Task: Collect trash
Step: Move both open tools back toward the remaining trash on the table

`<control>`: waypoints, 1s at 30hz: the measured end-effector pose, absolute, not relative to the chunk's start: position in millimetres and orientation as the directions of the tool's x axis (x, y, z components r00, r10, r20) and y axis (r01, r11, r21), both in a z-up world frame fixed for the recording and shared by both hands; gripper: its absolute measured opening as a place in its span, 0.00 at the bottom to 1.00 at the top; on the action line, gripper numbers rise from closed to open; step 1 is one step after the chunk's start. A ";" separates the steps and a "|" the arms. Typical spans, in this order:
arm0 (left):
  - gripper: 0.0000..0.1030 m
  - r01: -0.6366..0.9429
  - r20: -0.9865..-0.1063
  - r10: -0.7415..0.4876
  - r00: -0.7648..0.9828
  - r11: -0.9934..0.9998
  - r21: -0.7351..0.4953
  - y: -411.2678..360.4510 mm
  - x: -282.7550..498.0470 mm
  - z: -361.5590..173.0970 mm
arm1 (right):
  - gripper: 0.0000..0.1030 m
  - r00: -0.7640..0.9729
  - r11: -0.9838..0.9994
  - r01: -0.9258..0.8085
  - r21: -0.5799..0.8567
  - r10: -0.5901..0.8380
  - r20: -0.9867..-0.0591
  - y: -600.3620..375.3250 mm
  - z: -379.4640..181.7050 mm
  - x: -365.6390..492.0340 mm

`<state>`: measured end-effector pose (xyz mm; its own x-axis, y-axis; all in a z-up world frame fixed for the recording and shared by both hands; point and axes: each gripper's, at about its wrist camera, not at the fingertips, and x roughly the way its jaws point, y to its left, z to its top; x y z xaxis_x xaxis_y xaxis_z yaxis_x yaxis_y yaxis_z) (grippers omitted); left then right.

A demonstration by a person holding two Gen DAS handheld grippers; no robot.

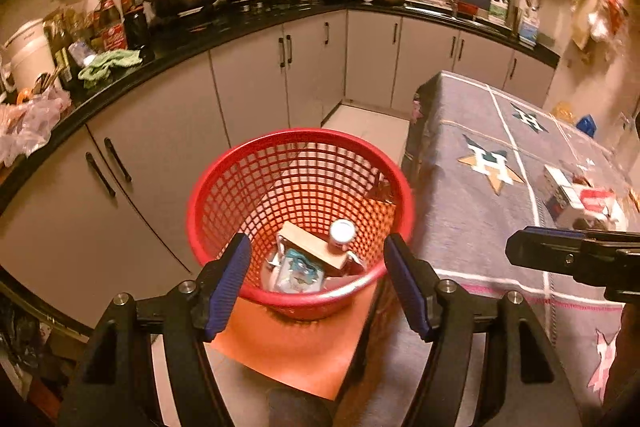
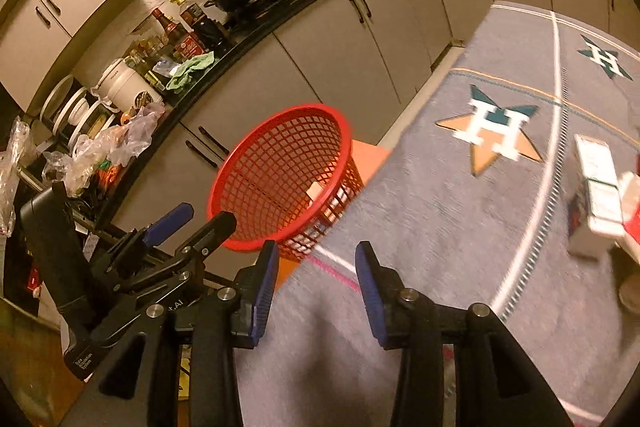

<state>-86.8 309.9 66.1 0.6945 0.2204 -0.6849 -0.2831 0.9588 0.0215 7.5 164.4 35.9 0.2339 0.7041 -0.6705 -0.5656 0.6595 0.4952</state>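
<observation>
A red mesh basket (image 1: 224, 195) stands on an orange stool (image 1: 296, 351) beside the table; it also shows in the right wrist view (image 2: 280, 163). Inside lie a wooden block (image 1: 312, 245), a small white-capped bottle (image 1: 342, 233) and a blue-white wrapper (image 1: 298, 275). My left gripper (image 1: 316, 267) is open and empty, hovering above the basket's near rim. My right gripper (image 2: 316, 279) is open and empty over the grey tablecloth (image 2: 460, 227). White and red cartons (image 2: 596, 195) lie on the table to the right, also in the left wrist view (image 1: 576, 199).
A black kitchen counter (image 1: 224, 35) with woks, bottles, a green cloth (image 1: 108, 65) and plastic bags (image 1: 28, 123) curves behind the basket. White cabinets (image 1: 248, 87) stand below it. The left gripper body (image 2: 120, 267) appears left of my right gripper.
</observation>
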 end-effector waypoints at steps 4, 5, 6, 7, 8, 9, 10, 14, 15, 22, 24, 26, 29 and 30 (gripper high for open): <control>0.66 -0.253 -0.685 0.200 0.701 0.967 0.024 289.2 -88.7 69.7 | 0.43 0.251 0.669 -0.549 0.501 0.703 -0.665 144.1 35.1 1.5; 0.66 -0.243 -0.685 0.196 0.702 0.970 0.029 283.2 -88.5 70.3 | 0.43 0.257 0.674 -0.543 0.502 0.702 -0.664 137.4 34.7 0.0; 0.66 -0.234 -0.685 0.193 0.703 0.972 0.034 278.4 -88.3 70.7 | 0.43 0.264 0.679 -0.537 0.500 0.698 -0.666 130.9 34.4 -1.4; 0.66 -0.225 -0.684 0.191 0.704 0.974 0.040 271.9 -88.1 71.0 | 0.43 0.270 0.684 -0.533 0.498 0.695 -0.666 125.3 34.3 -2.5; 0.66 -0.216 -0.683 0.187 0.706 0.975 0.045 265.2 -87.6 72.0 | 0.43 0.279 0.689 -0.527 0.497 0.693 -0.665 117.8 34.3 -3.8; 0.67 -0.205 -0.682 0.181 0.709 0.978 0.047 258.9 -87.0 72.8 | 0.43 0.288 0.695 -0.521 0.496 0.690 -0.664 109.9 34.6 -4.6; 0.67 -0.194 -0.681 0.175 0.711 0.980 0.050 253.2 -87.0 73.2 | 0.43 0.295 0.699 -0.516 0.496 0.688 -0.662 103.7 34.6 -5.3; 0.68 -0.157 -0.677 0.167 0.717 0.985 0.077 228.5 -85.6 75.1 | 0.43 0.329 0.715 -0.493 0.496 0.681 -0.654 74.9 37.3 -8.0; 0.68 -0.145 -0.677 0.166 0.717 0.986 0.087 220.6 -85.1 75.0 | 0.44 0.337 0.718 -0.489 0.495 0.679 -0.653 68.2 38.0 -8.7; 0.69 -0.087 -0.684 0.141 0.716 0.990 0.113 180.4 -82.5 74.5 | 0.45 0.375 0.730 -0.455 0.510 0.676 -0.634 25.3 39.5 -12.5; 0.69 -0.068 -0.686 0.131 0.715 0.991 0.119 170.2 -81.4 74.0 | 0.45 0.388 0.731 -0.447 0.515 0.677 -0.625 12.7 40.6 -14.4; 0.69 -0.052 -0.690 0.125 0.713 0.991 0.125 159.7 -80.3 72.7 | 0.46 0.398 0.733 -0.439 0.519 0.677 -0.620 2.1 41.6 -15.5; 0.70 -0.024 -0.698 0.108 0.708 0.991 0.130 144.0 -78.0 70.0 | 0.47 0.414 0.740 -0.422 0.524 0.671 -0.615 -14.9 43.2 -15.2; 0.70 -0.016 -0.701 0.104 0.706 0.991 0.130 139.8 -77.6 68.8 | 0.47 0.423 0.741 -0.415 0.528 0.671 -0.609 -23.3 44.4 -15.0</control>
